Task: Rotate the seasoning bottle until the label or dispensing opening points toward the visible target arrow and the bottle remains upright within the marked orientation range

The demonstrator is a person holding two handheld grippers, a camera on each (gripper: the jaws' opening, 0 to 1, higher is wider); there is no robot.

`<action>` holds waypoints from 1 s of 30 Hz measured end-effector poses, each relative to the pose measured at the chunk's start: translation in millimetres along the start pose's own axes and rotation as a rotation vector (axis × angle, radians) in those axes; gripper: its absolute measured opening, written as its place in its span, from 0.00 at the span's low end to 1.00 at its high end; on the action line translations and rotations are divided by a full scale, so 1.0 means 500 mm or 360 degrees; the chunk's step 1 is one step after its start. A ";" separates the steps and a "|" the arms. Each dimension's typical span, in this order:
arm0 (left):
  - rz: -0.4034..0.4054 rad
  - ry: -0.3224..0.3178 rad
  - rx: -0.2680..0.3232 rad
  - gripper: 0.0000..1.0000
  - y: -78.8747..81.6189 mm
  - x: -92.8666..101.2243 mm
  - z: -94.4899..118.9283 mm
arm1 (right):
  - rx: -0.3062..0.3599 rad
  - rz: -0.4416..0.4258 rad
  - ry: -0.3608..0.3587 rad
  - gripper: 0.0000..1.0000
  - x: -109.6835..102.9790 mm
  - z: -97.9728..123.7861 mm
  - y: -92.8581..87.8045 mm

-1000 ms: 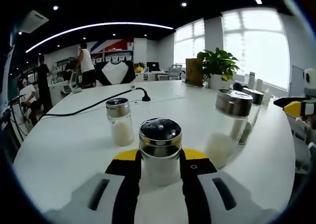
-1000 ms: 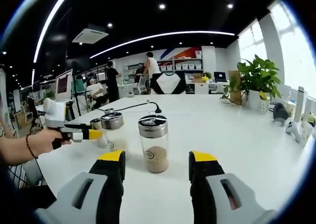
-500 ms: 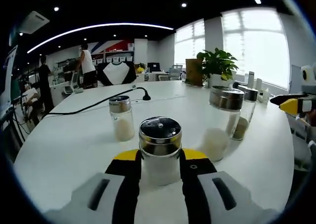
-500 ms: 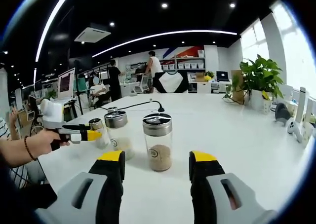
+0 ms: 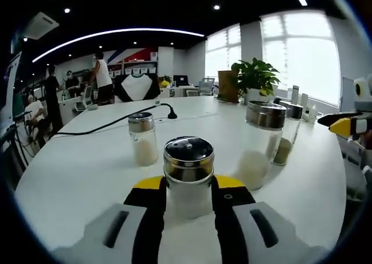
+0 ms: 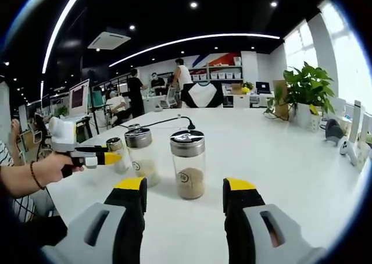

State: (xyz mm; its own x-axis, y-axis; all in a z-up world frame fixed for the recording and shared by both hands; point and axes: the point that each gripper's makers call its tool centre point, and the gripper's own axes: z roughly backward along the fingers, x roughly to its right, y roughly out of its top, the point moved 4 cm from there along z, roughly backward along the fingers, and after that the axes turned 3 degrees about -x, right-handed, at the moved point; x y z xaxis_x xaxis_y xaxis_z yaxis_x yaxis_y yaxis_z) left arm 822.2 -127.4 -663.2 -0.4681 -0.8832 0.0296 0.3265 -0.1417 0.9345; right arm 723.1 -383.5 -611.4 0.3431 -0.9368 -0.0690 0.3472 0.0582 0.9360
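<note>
Left gripper view: large white round table (image 5: 75, 171) carries everything; taken as landmark. Potted plant (image 5: 256, 78) stands at the table's far side near the windows, and a black cable (image 5: 116, 122) runs across the table's far half. Four shakers on the table. Seasoning bottle (image 5: 188, 179), steel cap with dispensing holes on top, white contents, stands upright at the table's near edge, clamped between the jaws of the left claw (image 5: 189, 197), whose yellow tips press both its sides. Tall shaker (image 5: 258, 145), pale contents, stands to the right, further in on the table; a brown-filled shaker (image 5: 288, 133) is partly hidden just behind it. Small salt shaker (image 5: 142, 139) stands left of centre, apart from the rest. Right gripper view: right claw (image 6: 185, 188) is wide, holding nothing, jaws either side of the brown-filled shaker (image 6: 188, 165) without touching it; the left claw (image 6: 99, 158) enters from the left, held by a hand (image 6: 49, 168). Progress, judged: grasp made, bottle upright. No target arrow or marked range can be made out on the table, and no label is legible on the gripped bottle, so alignment cannot be confirmed; the rotation seems still to do, then the release.
</note>
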 end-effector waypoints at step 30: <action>-0.0240 -0.0913 0.0071 0.71 0.040 -0.014 -0.031 | 0.0003 0.0017 0.0006 0.53 0.003 0.005 0.004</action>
State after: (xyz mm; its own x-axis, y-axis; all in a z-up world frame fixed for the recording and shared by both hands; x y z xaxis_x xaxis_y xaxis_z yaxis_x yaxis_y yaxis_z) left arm 844.9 -131.0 -650.3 -0.8797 -0.4703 0.0706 0.1929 -0.2173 0.9569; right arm 722.2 -385.3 -608.9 0.3504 -0.9347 -0.0603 0.3417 0.0676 0.9374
